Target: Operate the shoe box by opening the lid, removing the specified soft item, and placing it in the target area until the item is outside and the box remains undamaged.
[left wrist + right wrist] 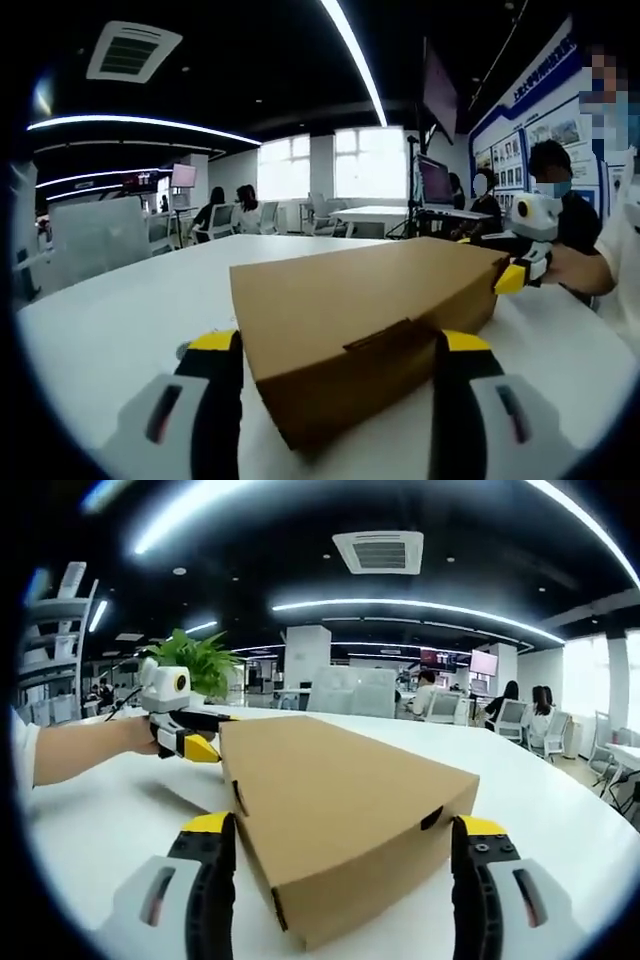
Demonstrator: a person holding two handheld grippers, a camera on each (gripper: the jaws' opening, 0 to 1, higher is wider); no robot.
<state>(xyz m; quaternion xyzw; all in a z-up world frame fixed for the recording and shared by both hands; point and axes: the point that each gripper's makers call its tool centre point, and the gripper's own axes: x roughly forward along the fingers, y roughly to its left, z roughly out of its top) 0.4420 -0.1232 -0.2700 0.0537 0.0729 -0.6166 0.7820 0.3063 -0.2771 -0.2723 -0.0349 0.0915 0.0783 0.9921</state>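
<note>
A closed brown cardboard shoe box [350,300] lies on the white table [130,310]. My left gripper [340,345] stands open, its yellow-tipped jaws either side of the box's near end, where the lid's tab sits. At the box's far right end I see my right gripper [520,272], held by a person's hand. In the right gripper view the box [340,800] lies lid down between the wide-apart jaws of my open right gripper [344,825]. The left gripper [185,738] shows at the box's far left corner, on a bare forearm. The box's contents are hidden.
The white table [560,810] stretches well beyond the box on every side. A potted green plant [195,660] stands behind the left gripper. Chairs [350,692], desks, monitors and seated people [225,208] are further back in the office.
</note>
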